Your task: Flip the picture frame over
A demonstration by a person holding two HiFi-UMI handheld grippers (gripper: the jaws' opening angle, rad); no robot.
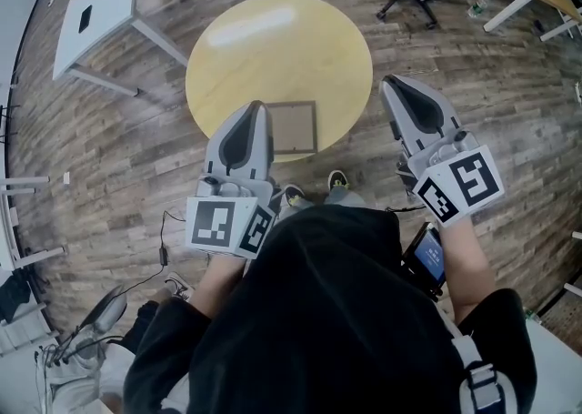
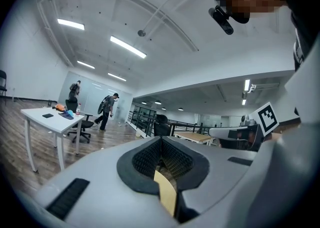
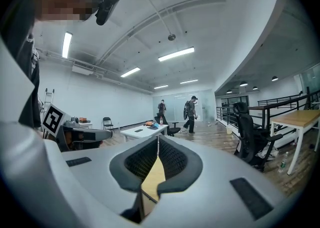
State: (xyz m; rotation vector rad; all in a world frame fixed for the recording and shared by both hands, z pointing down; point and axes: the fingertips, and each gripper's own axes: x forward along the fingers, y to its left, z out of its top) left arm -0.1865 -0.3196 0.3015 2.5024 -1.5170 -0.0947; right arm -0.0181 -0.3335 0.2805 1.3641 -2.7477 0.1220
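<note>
Left gripper [image 1: 258, 110] and right gripper [image 1: 393, 83] are both closed and empty. In each gripper view the dark ribbed pads [image 2: 172, 159] meet along a single seam with nothing between them. Both are held out roughly level in front of the person, and neither touches anything.

From the head view, the left gripper's tip sits just beside the frame's [image 1: 293, 127] left edge. How high it hangs above the frame cannot be told. The right gripper is well off to the right, past the table [image 1: 218, 48].

The frame lies flat near the round table's near rim, its sides about square to the person. Which face is up cannot be made out.

It looks thin, stiff and light, so one gripper should manage the weight. Any glass would make it fragile, so it should be set down gently. Lying flush on smooth wood, it will likely slide rather than lift. The near edge by the rim seems the best place to hold, with the jaws opened first and then pinching the border.
</note>
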